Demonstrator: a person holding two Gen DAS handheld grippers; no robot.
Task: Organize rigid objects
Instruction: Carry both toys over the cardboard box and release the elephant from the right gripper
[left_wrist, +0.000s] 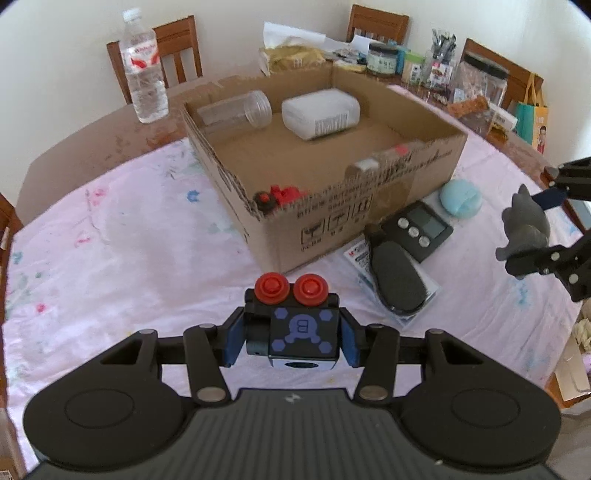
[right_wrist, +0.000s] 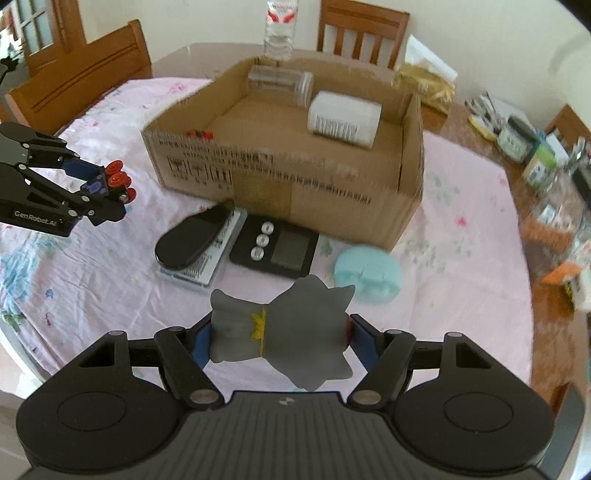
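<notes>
My left gripper (left_wrist: 291, 338) is shut on a black toy block with two red wheels (left_wrist: 295, 317), held above the pink tablecloth in front of the cardboard box (left_wrist: 332, 206). It also shows in the right wrist view (right_wrist: 110, 184). My right gripper (right_wrist: 275, 338) is shut on a grey figurine (right_wrist: 284, 332) with a yellow collar, held to the right of the box; the figurine shows in the left wrist view too (left_wrist: 524, 225). The box holds a clear jar (left_wrist: 236, 110), a white container (left_wrist: 321, 112) and a red toy (left_wrist: 280, 195).
In front of the box lie a black digital scale (right_wrist: 275, 247), a black oval case on a packet (right_wrist: 195, 236) and a light blue round object (right_wrist: 367, 275). A water bottle (left_wrist: 144, 66), jars and clutter (left_wrist: 436, 66) stand behind. Wooden chairs ring the table.
</notes>
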